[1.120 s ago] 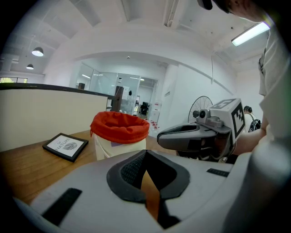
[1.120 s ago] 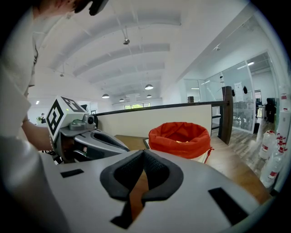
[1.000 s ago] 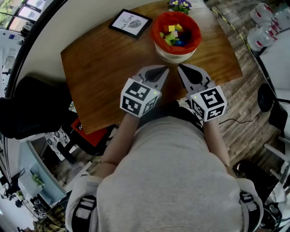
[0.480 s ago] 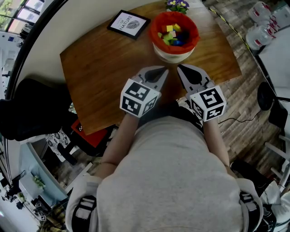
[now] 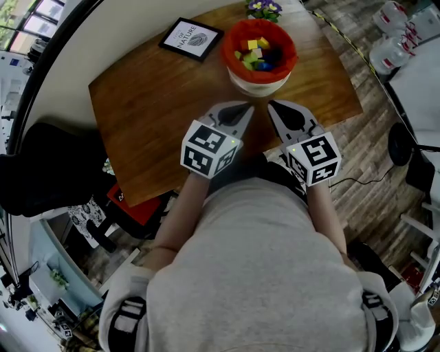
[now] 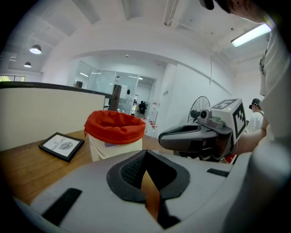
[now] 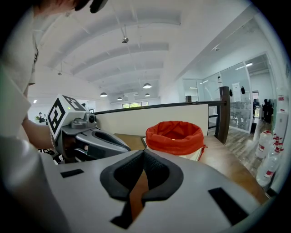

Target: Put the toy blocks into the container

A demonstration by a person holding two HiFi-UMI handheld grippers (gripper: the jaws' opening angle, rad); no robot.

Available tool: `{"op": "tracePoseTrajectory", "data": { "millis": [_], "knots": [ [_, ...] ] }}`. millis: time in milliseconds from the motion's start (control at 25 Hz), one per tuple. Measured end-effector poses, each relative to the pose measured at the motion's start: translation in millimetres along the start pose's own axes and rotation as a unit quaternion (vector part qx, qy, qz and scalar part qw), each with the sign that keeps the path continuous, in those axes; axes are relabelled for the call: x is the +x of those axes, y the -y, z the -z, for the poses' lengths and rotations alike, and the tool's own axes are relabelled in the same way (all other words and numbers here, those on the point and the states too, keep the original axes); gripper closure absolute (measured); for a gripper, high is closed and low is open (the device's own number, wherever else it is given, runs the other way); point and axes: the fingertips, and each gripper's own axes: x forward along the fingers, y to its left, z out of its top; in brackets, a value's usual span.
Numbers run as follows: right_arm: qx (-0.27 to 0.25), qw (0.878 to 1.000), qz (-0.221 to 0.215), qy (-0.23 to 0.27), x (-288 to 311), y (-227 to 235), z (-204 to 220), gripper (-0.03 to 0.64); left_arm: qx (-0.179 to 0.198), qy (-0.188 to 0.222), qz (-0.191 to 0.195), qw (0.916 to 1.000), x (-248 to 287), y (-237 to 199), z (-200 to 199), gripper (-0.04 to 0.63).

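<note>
**A:** Claws: how many, and in what state?

**B:** Two. Left claw (image 5: 250, 106) and right claw (image 5: 271, 104) sit side by side over the surface (image 5: 151, 117). Both are pinched closed with nothing between the jaws.

**A:** Toy blocks?

**B:** Toy blocks (image 5: 253, 53) are heaped in one container (image 5: 230, 49), white with a red liner, just ahead of both claw tips and not touching them. Yellow, green, pink and blue are visible; exact number unclear.

**A:** Any writing?

**B:** One framed print (image 5: 190, 38), ahead-left of the left claw, reads "OF NATURE". One clump of flowers (image 5: 264, 8) beyond the container.
</note>
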Motion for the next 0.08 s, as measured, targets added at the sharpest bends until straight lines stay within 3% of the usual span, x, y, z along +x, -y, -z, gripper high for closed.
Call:
{"op": "tracePoseTrajectory", "data": {
  "millis": [80],
  "knots": [
    [0.001, 1.0, 0.001, -0.001, -0.5, 0.3, 0.6, 0.606, 0.001, 0.0, 0.002, 1.0, 0.7, 0.7, -1.5, 0.582]
  ]
}}
